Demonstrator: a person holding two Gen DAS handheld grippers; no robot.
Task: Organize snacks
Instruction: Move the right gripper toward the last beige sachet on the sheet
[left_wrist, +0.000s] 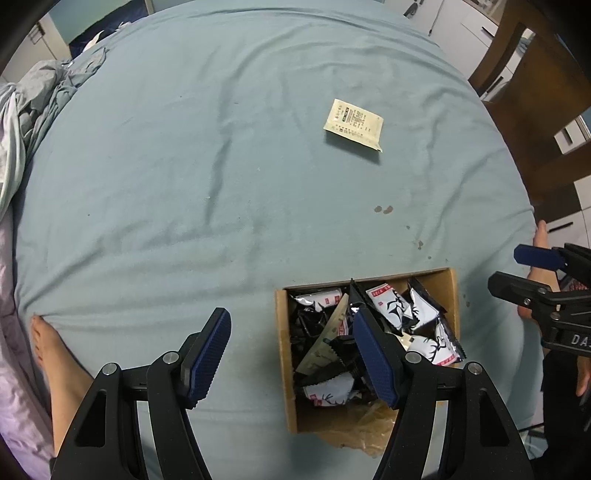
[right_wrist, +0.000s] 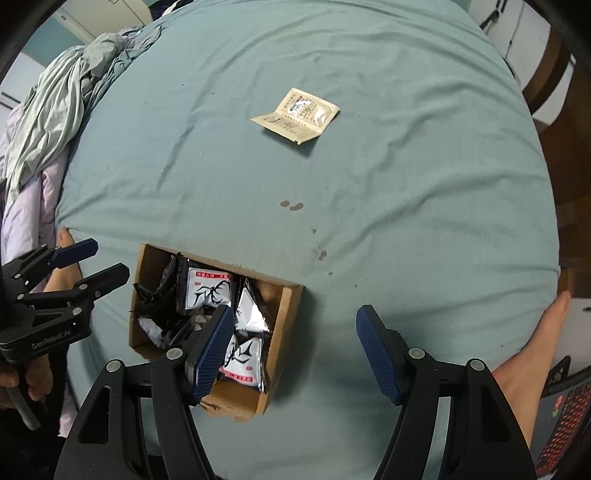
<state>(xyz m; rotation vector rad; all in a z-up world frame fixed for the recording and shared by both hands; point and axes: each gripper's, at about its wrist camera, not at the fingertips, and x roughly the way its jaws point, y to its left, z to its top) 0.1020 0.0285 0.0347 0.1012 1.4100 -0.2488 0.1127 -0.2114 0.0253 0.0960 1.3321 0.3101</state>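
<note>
An open cardboard box (left_wrist: 282, 343) sits on the blue-green sheet, holding several black-and-white snack packets (left_wrist: 391, 304); it also shows in the right wrist view (right_wrist: 284, 321). One beige snack packet (left_wrist: 352, 123) lies alone farther back on the sheet, also seen in the right wrist view (right_wrist: 297, 116). My left gripper (left_wrist: 295, 354) is open and empty, its right finger over the box. My right gripper (right_wrist: 295, 350) is open and empty, its left finger over the box's near right corner.
A crumpled blanket and clothes (right_wrist: 55, 110) lie at the far left. A wooden chair (left_wrist: 535, 85) stands at the right past the bed edge. Bare feet (left_wrist: 48, 350) rest at the bed's near edges. Small dark stains (right_wrist: 290, 205) mark the sheet.
</note>
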